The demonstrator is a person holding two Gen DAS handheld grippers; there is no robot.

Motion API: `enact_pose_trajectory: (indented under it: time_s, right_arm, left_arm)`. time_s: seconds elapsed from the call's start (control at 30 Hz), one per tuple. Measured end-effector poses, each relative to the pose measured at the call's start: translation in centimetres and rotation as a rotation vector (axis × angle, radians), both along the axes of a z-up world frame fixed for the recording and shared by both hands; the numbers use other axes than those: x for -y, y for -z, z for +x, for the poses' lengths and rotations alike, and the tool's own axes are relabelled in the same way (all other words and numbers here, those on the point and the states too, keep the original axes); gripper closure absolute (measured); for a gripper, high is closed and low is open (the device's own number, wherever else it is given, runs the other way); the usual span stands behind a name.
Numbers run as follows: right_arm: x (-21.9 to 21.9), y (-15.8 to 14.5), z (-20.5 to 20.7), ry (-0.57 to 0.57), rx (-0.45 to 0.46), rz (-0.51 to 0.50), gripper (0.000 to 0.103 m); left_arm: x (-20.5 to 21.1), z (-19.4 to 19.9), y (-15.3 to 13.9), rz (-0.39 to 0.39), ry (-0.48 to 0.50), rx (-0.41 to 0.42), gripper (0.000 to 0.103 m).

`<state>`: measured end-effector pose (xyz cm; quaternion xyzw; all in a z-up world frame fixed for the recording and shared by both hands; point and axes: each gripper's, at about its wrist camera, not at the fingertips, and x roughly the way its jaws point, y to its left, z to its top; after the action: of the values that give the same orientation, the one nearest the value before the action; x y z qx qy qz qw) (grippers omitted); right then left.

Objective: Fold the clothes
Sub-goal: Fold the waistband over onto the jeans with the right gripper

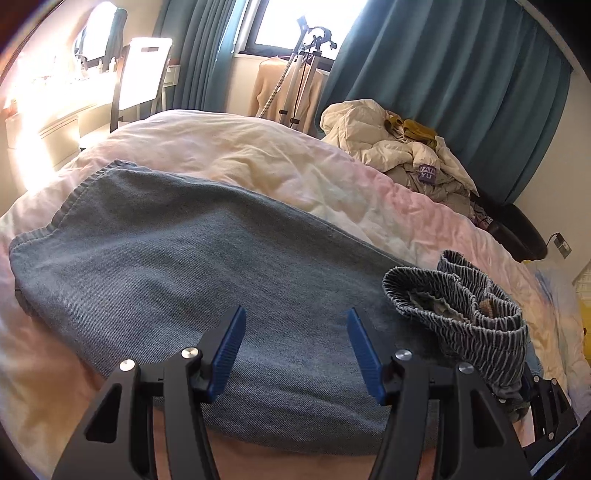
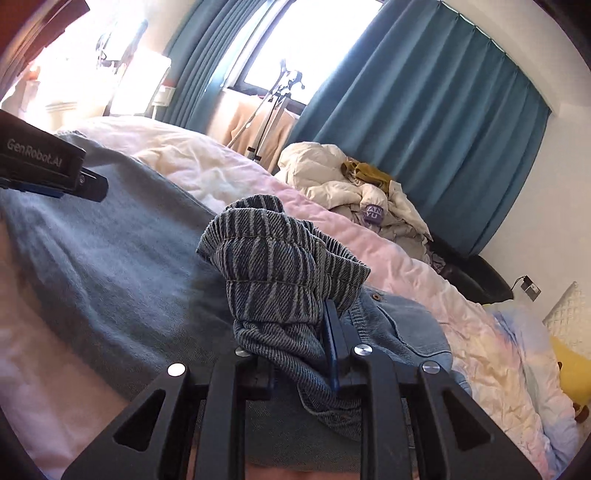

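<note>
A bed (image 1: 229,155) with a pale pink and cream quilt fills the room's middle, and a heap of cream bedding (image 1: 399,147) lies at its far side. Behind it teal curtains (image 1: 461,74) flank a bright window (image 1: 295,22), with a metal stand (image 1: 303,74) and a tan garment (image 1: 269,92) below the sill. At left, hard sunlight washes out a white chair (image 1: 142,74) and a desk (image 1: 55,107); at right stands a white wall (image 2: 554,206) with a socket (image 2: 530,288).

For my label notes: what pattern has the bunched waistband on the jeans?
Dark and light blue stripes on the waistband, clearest in the right wrist view.
</note>
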<state>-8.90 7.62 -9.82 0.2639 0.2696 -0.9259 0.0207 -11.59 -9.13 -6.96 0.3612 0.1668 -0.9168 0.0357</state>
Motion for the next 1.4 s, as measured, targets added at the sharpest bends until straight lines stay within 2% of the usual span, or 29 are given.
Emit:
enact_pose_trajectory:
  time_s: [0.27, 0.5, 0.6, 0.7, 0.73, 0.8, 0.83, 0.87, 0.97, 1.07, 1.13, 1.27, 1.33, 1.4]
  right_arm:
    - [1.0, -0.1, 0.9, -0.045, 0.008, -0.005, 0.08]
    - [-0.1, -1.3, 1.0, -0.022, 0.176, -0.115, 0.068]
    - [-1.1, -2.0, 1.5, -0.01, 0.221, -0.19, 0.067]
    - [-1.9, -2.6, 1.6, -0.008, 0.313, -0.254, 0.065]
    - [-2.3, -2.9, 1.6, -0.018, 0.334, -0.286, 0.062]
    - [-3.5, -3.7, 1.9, -0.05, 0.381, -0.409, 0.044]
    - [-3.9, -4.0, 2.2, -0.06, 0.397, -0.459, 0.041]
    - [-4.3, -4.2, 2.5, -0.07, 0.412, -0.507, 0.041]
    - [-5.0, -4.9, 2.7, -0.059, 0.36, -0.534, 0.041]
    - [-5.7, -5.7, 2.8, -0.043, 0.24, -0.523, 0.041]
    - [-6.1, -5.5, 2.0, -0.047, 0.206, -0.53, 0.041]
    - [-6.6, -2.2, -1.2, -0.013, 0.393, -0.653, 0.04]
    - [-7.0, -0.8, -2.0, 0.013, 0.464, -0.709, 0.038]
    - [-7.0, -1.1, -1.9, 0.006, 0.455, -0.707, 0.038]
  left_arm:
    - [-0.5, 0.1, -0.6, 0.045, 0.067, -0.05, 0.044]
    - [-0.7, 0.2, -0.8, 0.1, 0.113, -0.072, 0.044]
    - [-0.9, 0.3, -0.9, 0.11, 0.127, -0.082, 0.044]
    - [-1.0, 0.2, -1.0, 0.128, 0.152, -0.086, 0.044]
    - [-1.0, 0.2, -0.9, 0.138, 0.162, -0.086, 0.044]
    - [-1.3, 0.1, -0.9, 0.161, 0.188, -0.085, 0.044]
    - [-1.5, 0.0, -0.9, 0.173, 0.204, -0.083, 0.044]
    - [-1.7, -0.3, -0.9, 0.184, 0.224, -0.079, 0.044]
    - [-2.3, -1.1, -0.8, 0.245, 0.283, -0.063, 0.044]
    - [-2.5, -2.2, -0.2, 0.305, 0.31, -0.038, 0.044]
    - [-2.7, -3.4, 0.5, 0.345, 0.323, -0.011, 0.044]
    - [-4.1, -6.1, 2.4, 0.396, 0.39, 0.078, 0.044]
    - [-5.3, -7.2, 3.2, 0.352, 0.419, 0.123, 0.044]
    - [-6.4, -8.1, 3.7, 0.316, 0.446, 0.15, 0.044]
